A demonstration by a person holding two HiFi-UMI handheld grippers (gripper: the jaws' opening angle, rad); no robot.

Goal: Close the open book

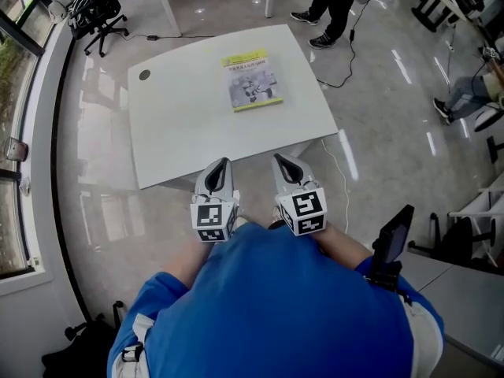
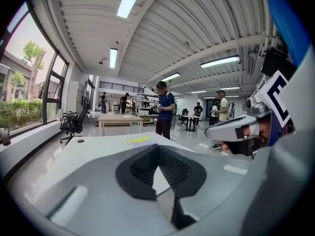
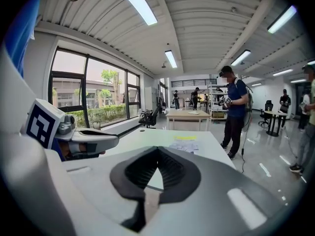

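The book (image 1: 252,79) lies closed on the white table (image 1: 181,132), far of centre, with its yellow-banded cover up. It also shows small in the left gripper view (image 2: 139,141) and in the right gripper view (image 3: 184,144). Both grippers hover side by side off the table's near edge, close to my body and well short of the book. My left gripper (image 1: 220,166) is shut with nothing in it, its tips meeting (image 2: 158,147). My right gripper (image 1: 283,162) is likewise shut and holds nothing (image 3: 157,149).
A round cable hole (image 1: 144,75) sits at the table's far left. A black office chair (image 1: 98,10) stands by the window. A person (image 1: 335,6) stands beyond the far edge, with a cable (image 1: 346,69) trailing on the floor. A wooden table (image 3: 187,116) stands farther back.
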